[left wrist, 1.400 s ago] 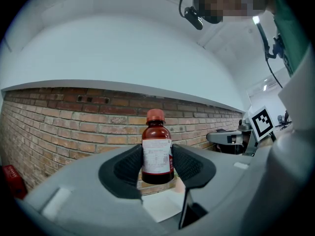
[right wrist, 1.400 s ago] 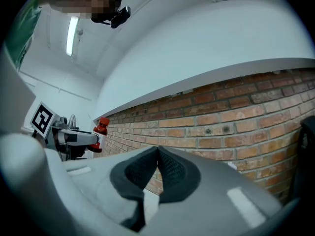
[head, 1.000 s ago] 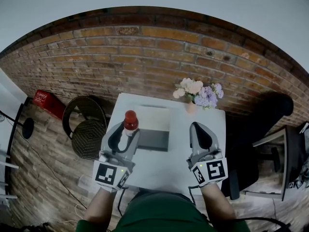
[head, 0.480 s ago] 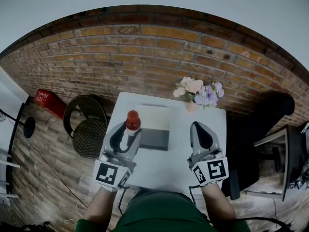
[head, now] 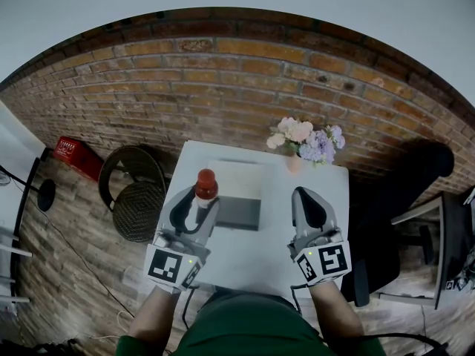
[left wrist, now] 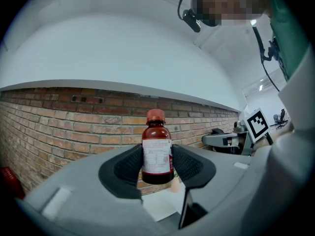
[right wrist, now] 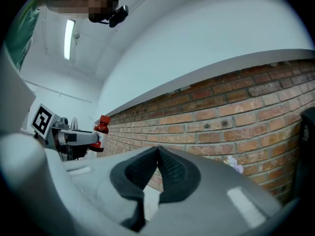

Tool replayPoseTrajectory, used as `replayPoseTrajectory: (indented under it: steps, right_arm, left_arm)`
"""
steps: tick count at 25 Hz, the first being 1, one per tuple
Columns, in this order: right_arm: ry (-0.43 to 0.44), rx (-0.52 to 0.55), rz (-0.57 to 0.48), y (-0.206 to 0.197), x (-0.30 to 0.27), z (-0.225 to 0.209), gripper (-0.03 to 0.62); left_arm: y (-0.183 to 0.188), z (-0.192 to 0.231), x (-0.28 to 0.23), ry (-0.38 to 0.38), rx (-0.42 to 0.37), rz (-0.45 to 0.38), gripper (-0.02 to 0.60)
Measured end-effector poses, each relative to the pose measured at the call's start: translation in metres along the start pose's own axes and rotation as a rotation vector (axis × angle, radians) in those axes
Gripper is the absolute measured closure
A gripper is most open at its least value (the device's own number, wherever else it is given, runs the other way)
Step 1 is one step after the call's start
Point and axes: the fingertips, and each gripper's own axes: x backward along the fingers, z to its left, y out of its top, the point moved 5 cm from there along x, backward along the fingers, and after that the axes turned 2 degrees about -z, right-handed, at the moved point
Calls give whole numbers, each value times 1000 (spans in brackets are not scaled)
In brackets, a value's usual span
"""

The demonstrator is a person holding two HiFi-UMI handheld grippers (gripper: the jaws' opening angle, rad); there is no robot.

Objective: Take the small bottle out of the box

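Nearest the person, the 2 marker cubes sit side by side over the front edge of the white table (head: 252, 262), with both tools pointing level away from the body. The left claw (left wrist: 157, 163) is closed on the small bottle (left wrist: 157, 154). Its 2 dark pads press the labelled sides of the brown glass, and the bottle stands upright with its red cap well above the pads. The bottle's base hangs free with nothing under it but the table far below. In the head view the bottle is at the left edge of the box (head: 239, 215), above its rim and not down inside it. The right claw (right wrist: 157, 154) is empty, its jaws drawn together until the pads meet. It hovers over bare table to the right of the box and touches nothing.

Beyond the claws, the box sits mid-table with its pale interior showing and a grey wall facing the person. Behind it and to the right stands a small vase of flowers (head: 304, 141), near the table's far edge, and beyond that the brick wall (head: 223, 87).

The lift-out looks essentially done, and the step in hand is carrying the bottle clear of the box. The next move probably calls for shifting it sideways to open table, lowering it upright until the base rests flat, and only then parting the jaws. Glass held by 2 pads could slip or tip if released early.
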Motion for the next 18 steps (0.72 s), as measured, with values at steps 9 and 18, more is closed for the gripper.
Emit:
replayPoseTrajectory:
  steps: [9,18]
  right_arm:
    - [15,-9,-7,1,5,-3,591]
    - [38,-22,-2,-2,10,-8,591]
  left_arm:
    - [1,-6,3,13,-10,-3,379]
    - [-1,-13,2,36,-14,9,379]
